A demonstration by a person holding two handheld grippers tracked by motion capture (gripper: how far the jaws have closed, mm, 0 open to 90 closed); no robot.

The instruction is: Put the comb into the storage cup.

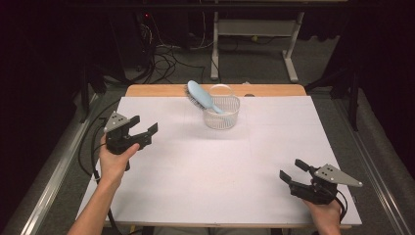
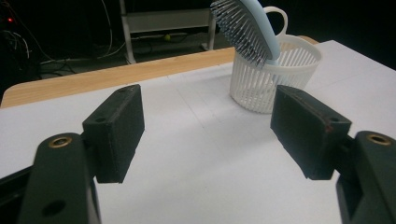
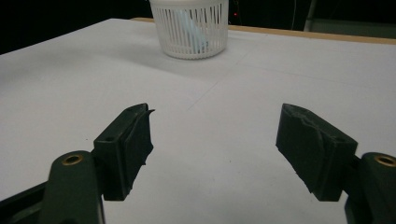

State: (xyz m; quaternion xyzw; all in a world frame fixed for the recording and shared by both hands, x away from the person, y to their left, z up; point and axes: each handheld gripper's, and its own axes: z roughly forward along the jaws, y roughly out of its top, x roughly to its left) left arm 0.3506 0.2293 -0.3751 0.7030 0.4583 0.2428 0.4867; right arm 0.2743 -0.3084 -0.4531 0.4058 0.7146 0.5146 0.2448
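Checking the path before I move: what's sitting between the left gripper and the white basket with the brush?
Nothing: in the high view, bare white table runs from the left gripper to the basket.

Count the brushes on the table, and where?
1. The brush stands handle-down in the white basket at the table's far edge, bristle head leaning out over the rim. The slatted basket wall may hide something smaller inside.
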